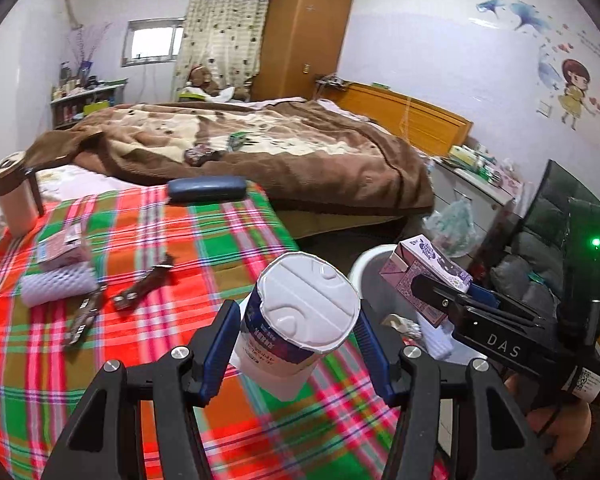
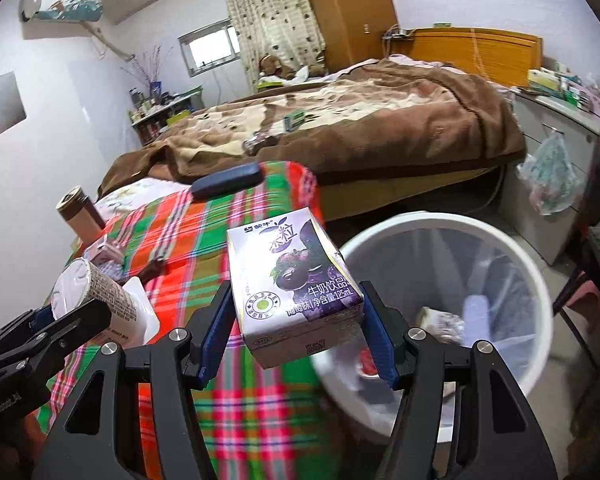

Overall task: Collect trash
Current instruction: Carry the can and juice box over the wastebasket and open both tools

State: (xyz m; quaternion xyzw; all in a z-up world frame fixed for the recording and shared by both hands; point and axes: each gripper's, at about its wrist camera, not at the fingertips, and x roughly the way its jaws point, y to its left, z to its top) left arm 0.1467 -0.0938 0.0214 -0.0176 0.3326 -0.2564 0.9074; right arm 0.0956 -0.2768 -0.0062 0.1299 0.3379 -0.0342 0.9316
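My left gripper [image 1: 296,344] is shut on a white yogurt cup [image 1: 300,316] with a blue label, which tilts above the plaid cloth [image 1: 148,360]. In the right wrist view the same cup [image 2: 96,296] shows at the lower left. My right gripper [image 2: 296,344] is shut on a purple milk carton [image 2: 292,280], held near the left rim of a white trash bin [image 2: 512,256]. The bin holds some trash behind a clear liner. From the left wrist view the carton [image 1: 428,264] hangs over the bin's rim [image 1: 364,264].
On the plaid cloth lie dark wrappers [image 1: 144,288], a pink carton [image 1: 60,248], a white foam sleeve [image 1: 56,286], a dark glasses case [image 1: 206,189] and a brown-lidded mug [image 1: 14,196]. A bed with a brown blanket [image 1: 260,140] stands behind, and a grey cabinet [image 2: 560,148] at the right.
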